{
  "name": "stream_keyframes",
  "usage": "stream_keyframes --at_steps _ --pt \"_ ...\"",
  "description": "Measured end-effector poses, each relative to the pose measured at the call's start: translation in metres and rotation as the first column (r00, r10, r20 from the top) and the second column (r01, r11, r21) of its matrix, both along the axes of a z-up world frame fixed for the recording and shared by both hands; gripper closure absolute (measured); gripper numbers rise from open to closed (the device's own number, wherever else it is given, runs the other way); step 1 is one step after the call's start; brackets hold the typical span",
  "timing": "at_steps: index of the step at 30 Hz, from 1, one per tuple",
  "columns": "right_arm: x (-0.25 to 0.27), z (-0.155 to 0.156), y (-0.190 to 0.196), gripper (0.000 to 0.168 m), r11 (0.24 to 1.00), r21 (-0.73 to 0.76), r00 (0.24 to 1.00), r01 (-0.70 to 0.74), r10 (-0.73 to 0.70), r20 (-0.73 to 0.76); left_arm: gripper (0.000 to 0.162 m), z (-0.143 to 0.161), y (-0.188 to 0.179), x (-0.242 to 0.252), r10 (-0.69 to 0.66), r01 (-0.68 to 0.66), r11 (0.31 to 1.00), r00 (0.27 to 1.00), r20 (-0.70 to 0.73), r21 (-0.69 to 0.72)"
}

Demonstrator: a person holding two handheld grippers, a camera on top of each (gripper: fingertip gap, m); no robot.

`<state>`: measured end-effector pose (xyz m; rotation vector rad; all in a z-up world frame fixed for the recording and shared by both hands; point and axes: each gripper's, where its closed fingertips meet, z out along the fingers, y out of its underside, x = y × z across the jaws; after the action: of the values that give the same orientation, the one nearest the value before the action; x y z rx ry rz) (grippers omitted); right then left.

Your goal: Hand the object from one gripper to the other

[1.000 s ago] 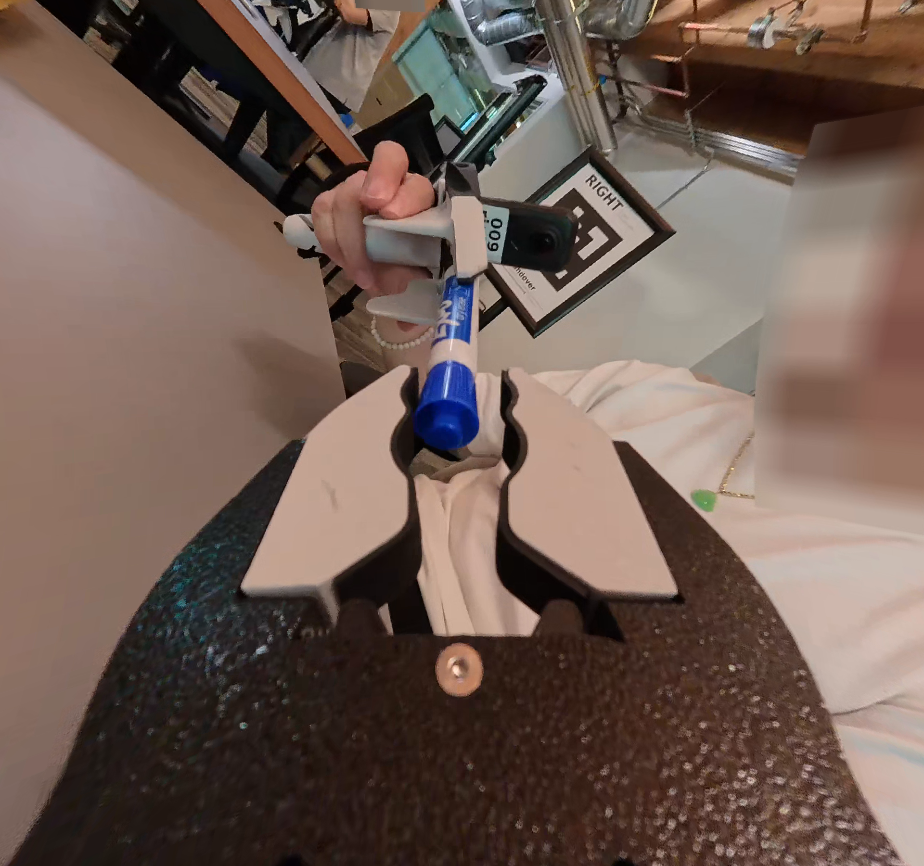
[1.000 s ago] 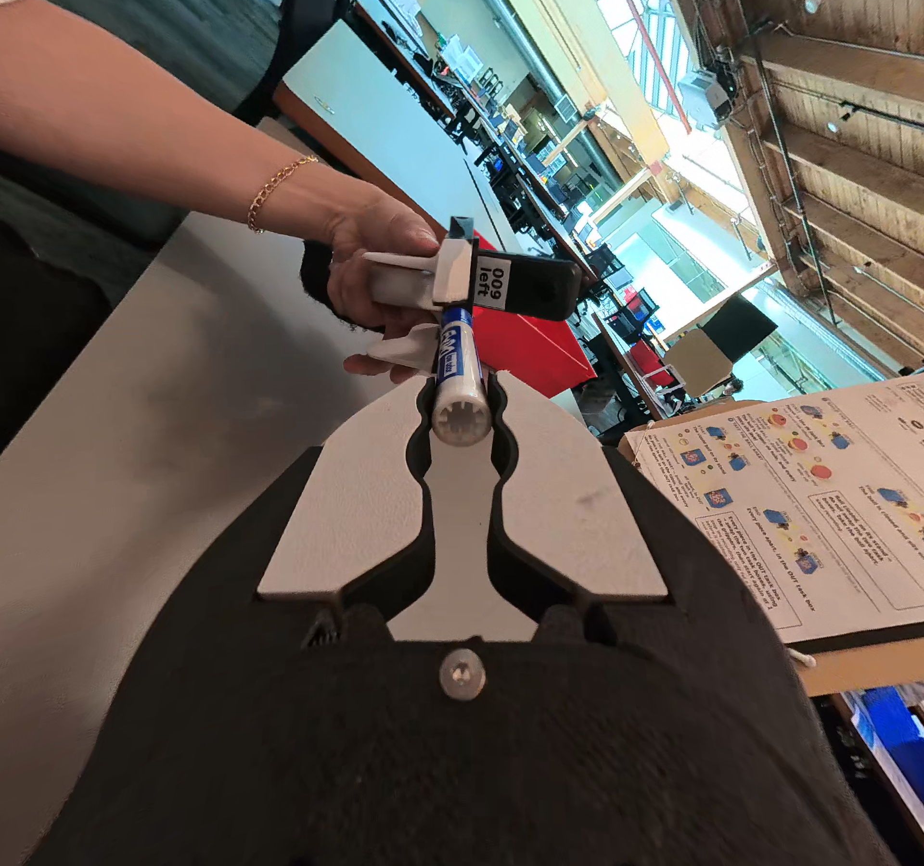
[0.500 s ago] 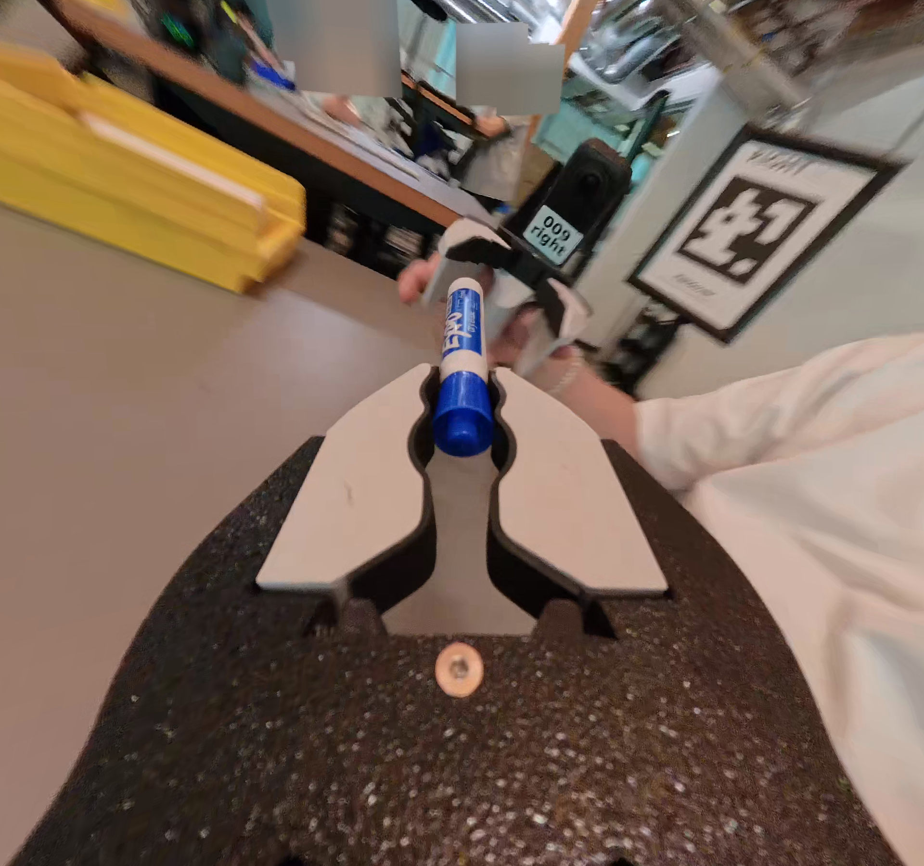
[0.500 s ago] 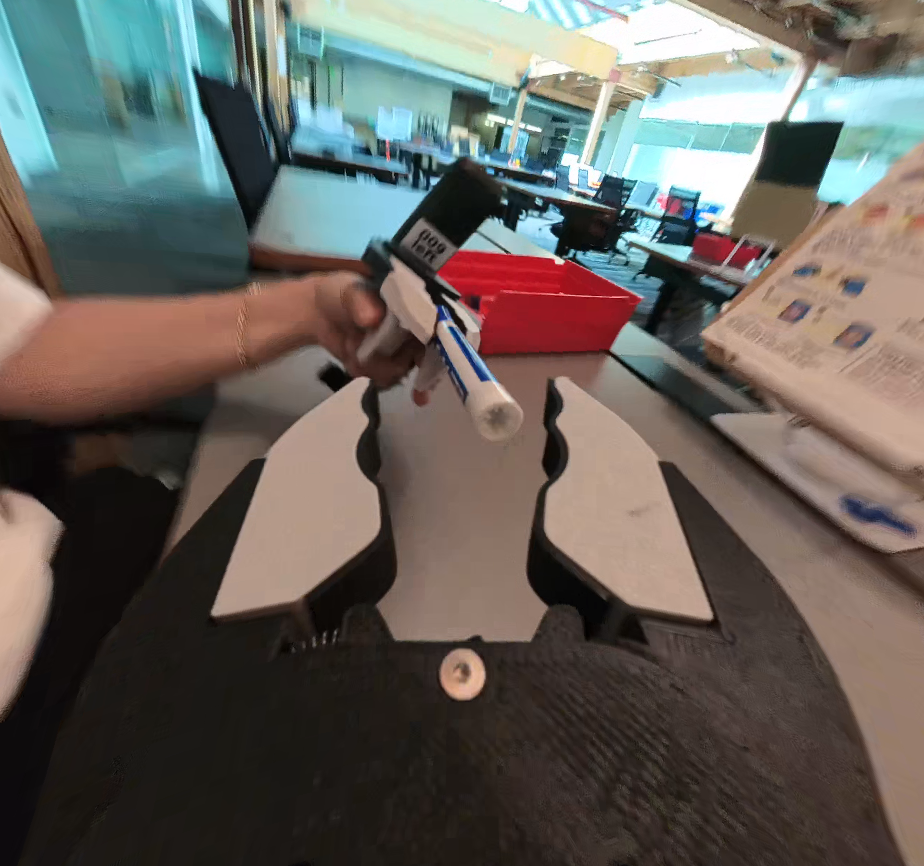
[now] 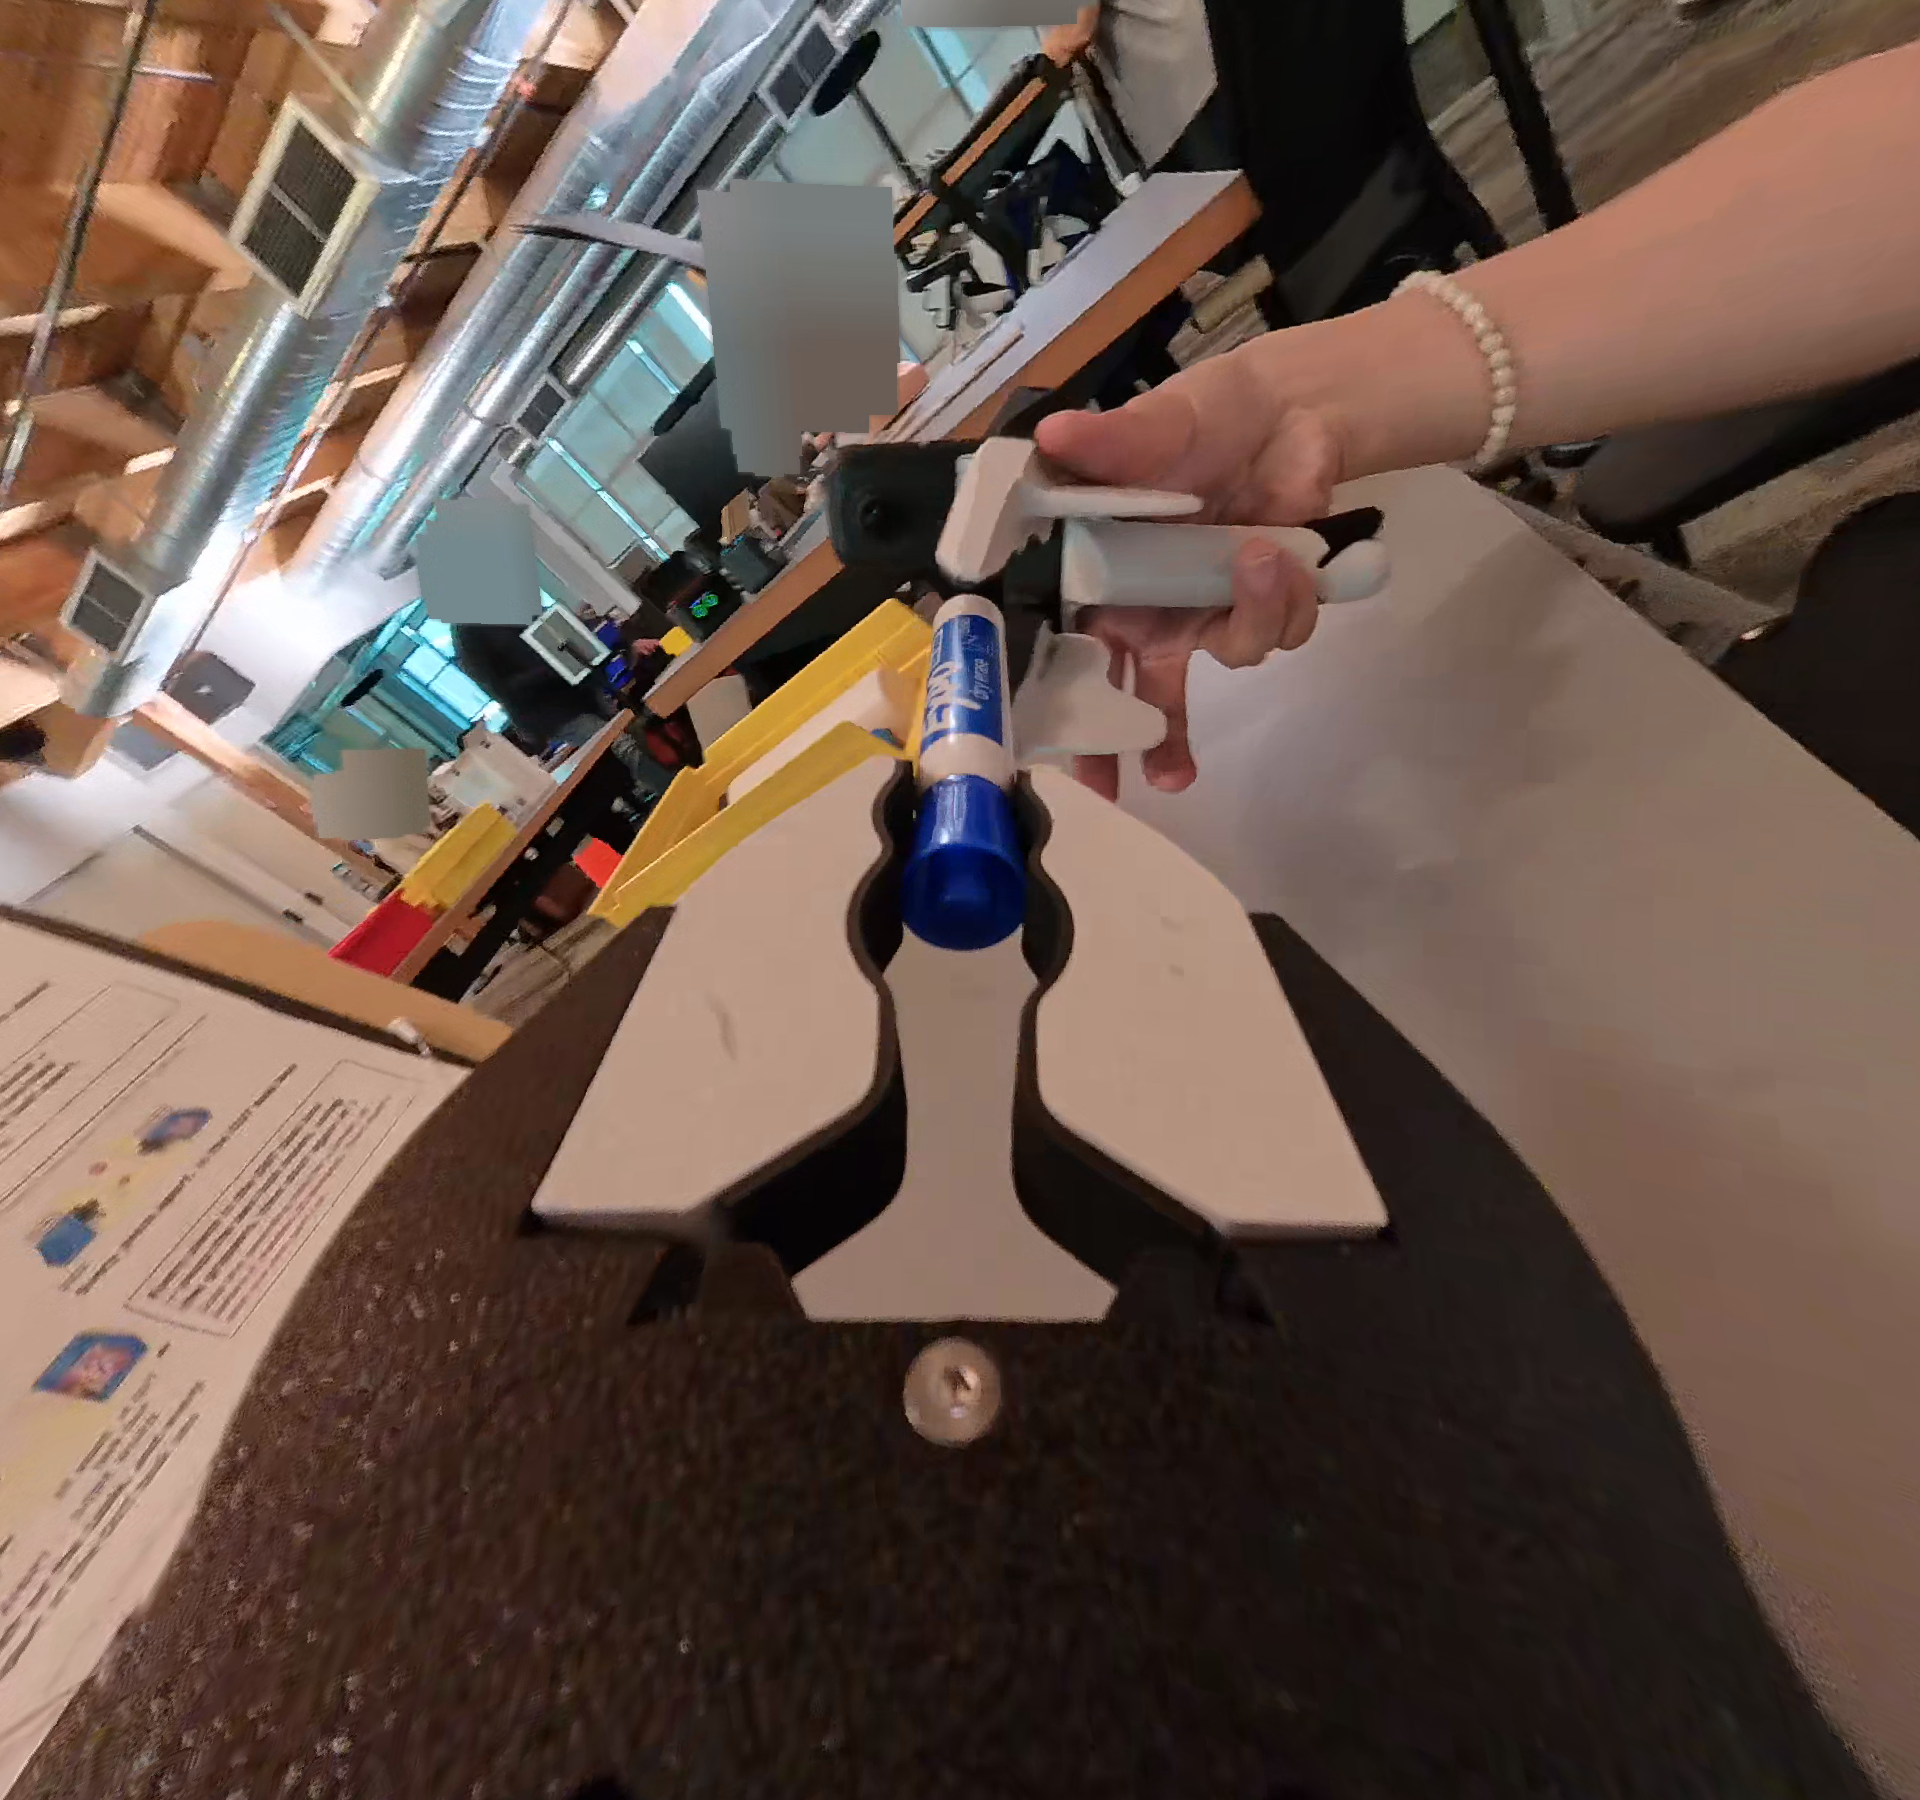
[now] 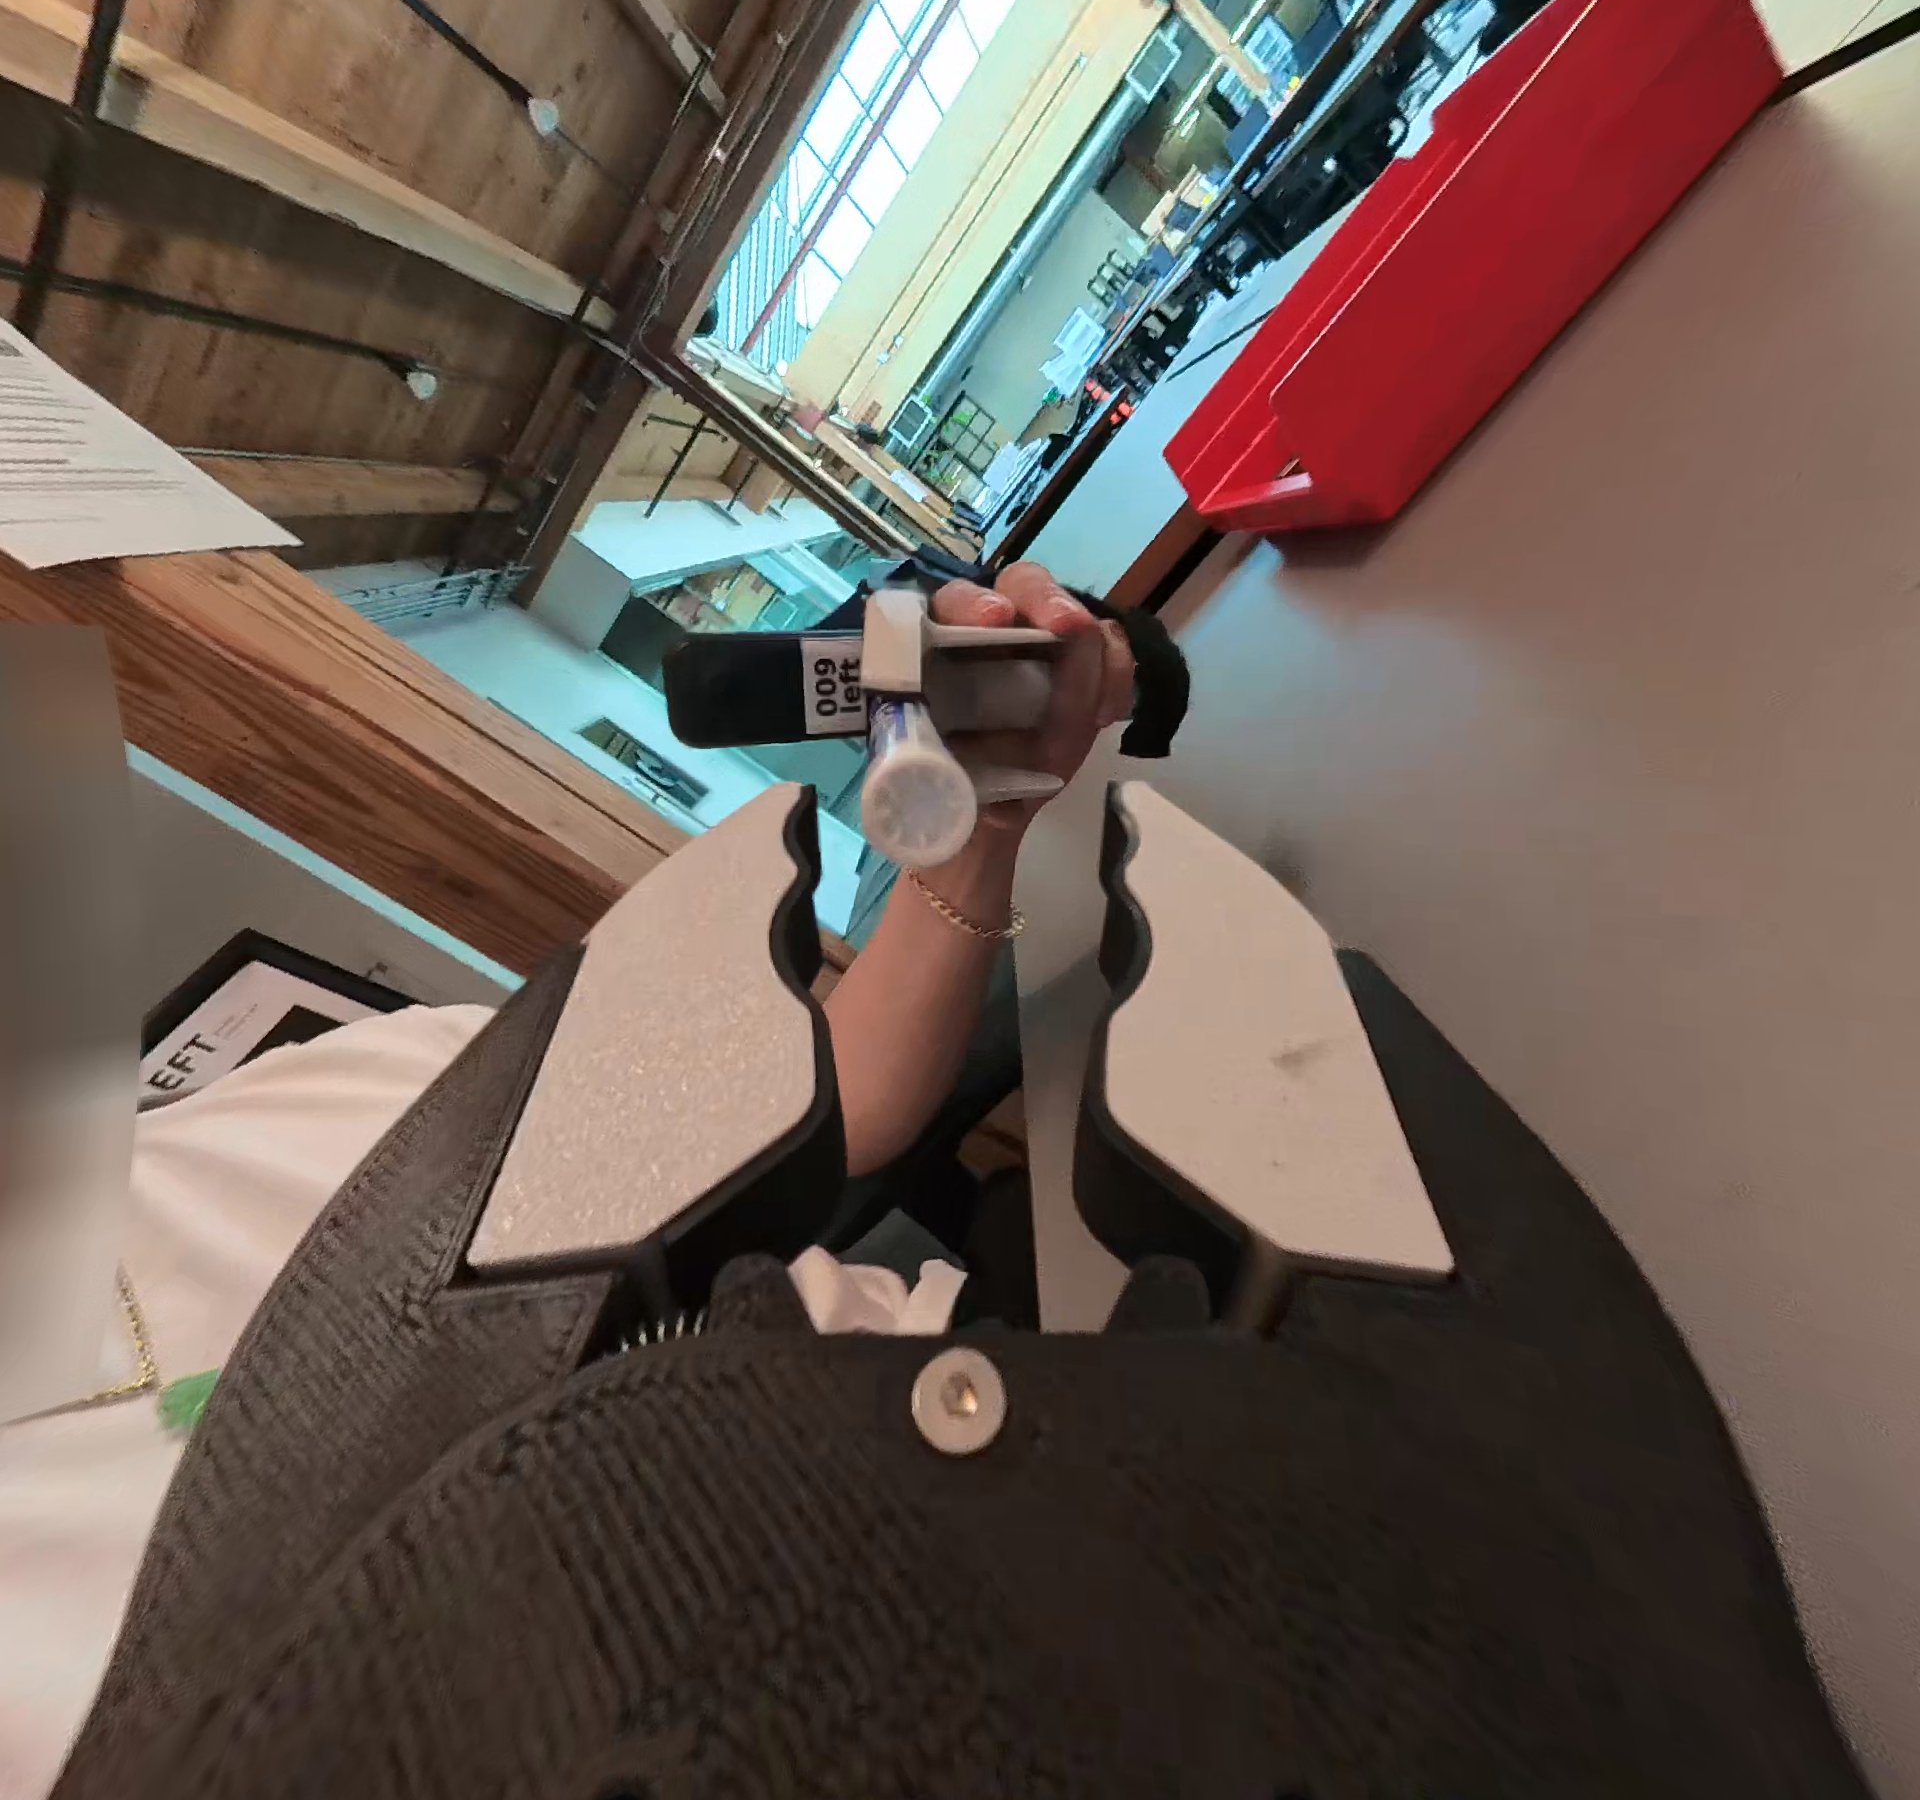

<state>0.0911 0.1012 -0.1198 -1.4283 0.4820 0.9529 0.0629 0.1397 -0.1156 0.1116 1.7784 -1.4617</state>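
**A:** What has changed since a second ago?

**B:** Back then your right gripper (image 6: 958,800) was clamped on the marker (image 5: 961,701) and the left jaws stood apart round its cap. Now it is the reverse: your left gripper (image 5: 961,815) is closed on the blue cap (image 5: 961,877), and your right jaws are spread wide. Half a second ago the white end passed slantwise across the gap. Now it points straight at the right camera. Both views have rolled as well.

**A:** Where is the marker?

**B:** In the air above the grey surface (image 5: 1507,867), reaching forward from your left jaws. Its flat white end sits at the mouth of your right jaws, nearer one finger, and I can't see it touching either.

**A:** Count things for me.

**B:** One marker, two grippers, two hands: your right hand (image 5: 1226,472) with a bead bracelet, your left hand (image 6: 1049,680) with a thin chain. One red bin (image 6: 1507,244) on the surface beyond.

**A:** And the marker's look?

**B:** White barrel with a blue printed label, a rounded blue cap, and a ribbed white end plug.
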Motion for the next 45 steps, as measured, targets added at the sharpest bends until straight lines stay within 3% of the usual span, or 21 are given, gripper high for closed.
stream_keyframes --at_steps 5,11,14,16,19,22,25,28,34,38,41,43,45 --pt "-0.009 -0.001 -0.001 0.146 0.998 0.012 0.998 -0.066 0.066 -0.003 0.144 -0.009 -0.007 -0.001 0.002 -0.003 0.996 1.000 0.014 0.091" --pt "-0.009 -0.003 -0.001 0.148 0.998 0.003 0.990 -0.057 0.056 0.128 0.141 -0.012 -0.001 0.008 0.068 -0.063 0.996 0.993 -0.096 0.055" --pt "0.003 0.004 -0.003 0.148 0.998 0.028 0.957 0.054 -0.060 0.283 0.120 -0.011 0.003 0.016 0.093 -0.108 0.993 0.959 -0.269 -0.043" --pt "0.011 0.010 -0.006 0.148 0.990 0.050 0.897 0.129 -0.138 0.419 0.105 -0.014 0.000 0.015 0.017 -0.091 0.988 0.872 -0.489 -0.128" --pt "0.005 0.025 -0.012 0.148 0.980 0.144 0.788 0.136 -0.195 0.583 0.105 -0.008 -0.004 0.017 -0.162 -0.107 0.943 0.680 -0.715 -0.316" --pt "-0.009 0.029 -0.013 0.148 0.973 0.217 0.664 0.082 -0.216 0.716 0.113 0.000 -0.010 0.012 -0.374 -0.087 0.872 0.516 -0.770 -0.482" --pt "-0.008 0.016 -0.008 0.148 0.979 0.174 0.580 0.104 -0.202 0.789 0.113 -0.006 -0.015 0.006 -0.420 -0.048 0.870 0.448 -0.790 -0.490" --pt "-0.012 0.017 -0.005 0.148 0.977 0.192 0.566 0.092 -0.209 0.797 0.135 -0.020 -0.015 0.006 -0.354 -0.044 0.907 0.461 -0.814 -0.419" --pt "-0.012 0.015 -0.004 0.148 0.979 0.181 0.552 0.093 -0.202 0.809 0.138 -0.018 -0.013 0.007 -0.356 -0.021 0.905 0.507 -0.785 -0.424" --pt "-0.003 0.003 -0.003 0.144 0.983 0.118 0.593 0.138 -0.177 0.786 0.143 -0.017 -0.012 0.010 -0.272 -0.009 0.931 0.646 -0.713 -0.364" --pt "0.006 -0.005 -0.002 0.125 0.977 0.064 0.592 0.203 -0.175 0.787 0.143 -0.022 -0.006 0.019 -0.087 -0.057 0.976 0.787 -0.611 -0.212" --pt "0.010 -0.007 -0.002 0.110 0.975 0.008 0.672 0.220 -0.158 0.724 0.143 -0.024 0.000 0.024 0.049 -0.099 0.992 0.885 -0.464 -0.082" --pt "0.010 -0.004 -0.003 0.102 0.979 -0.033 0.802 0.203 -0.147 0.579 0.143 -0.023 0.004 0.024 0.128 -0.126 0.992 0.946 -0.298 0.025"
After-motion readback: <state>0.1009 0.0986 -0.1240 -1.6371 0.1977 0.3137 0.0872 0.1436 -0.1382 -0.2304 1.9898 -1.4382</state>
